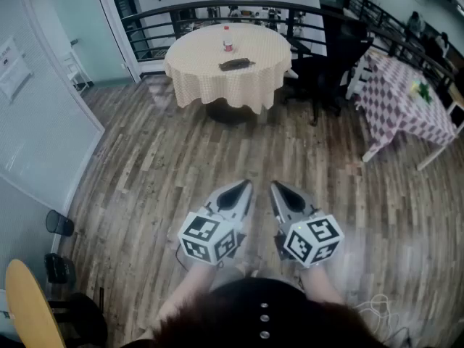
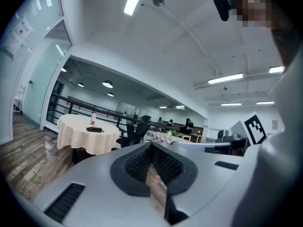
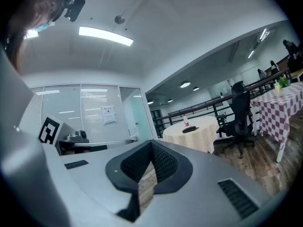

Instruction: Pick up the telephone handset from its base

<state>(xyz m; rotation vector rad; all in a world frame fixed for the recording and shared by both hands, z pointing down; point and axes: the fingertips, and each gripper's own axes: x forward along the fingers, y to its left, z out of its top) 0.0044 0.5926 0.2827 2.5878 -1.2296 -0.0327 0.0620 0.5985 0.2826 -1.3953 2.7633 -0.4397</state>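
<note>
The dark telephone lies on a round table with a cream checked cloth, far across the wooden floor; handset and base are too small to tell apart. A small bottle stands just behind it. My left gripper and right gripper hover side by side close to my body, both shut and empty, pointing toward the table. In the left gripper view the phone shows far left of the shut jaw tips. In the right gripper view it shows beyond the shut tips.
A black office chair stands right of the round table. A purple checked table fills the far right. A dark railing runs behind, a glass wall lines the left, and a wooden chair stands near my left.
</note>
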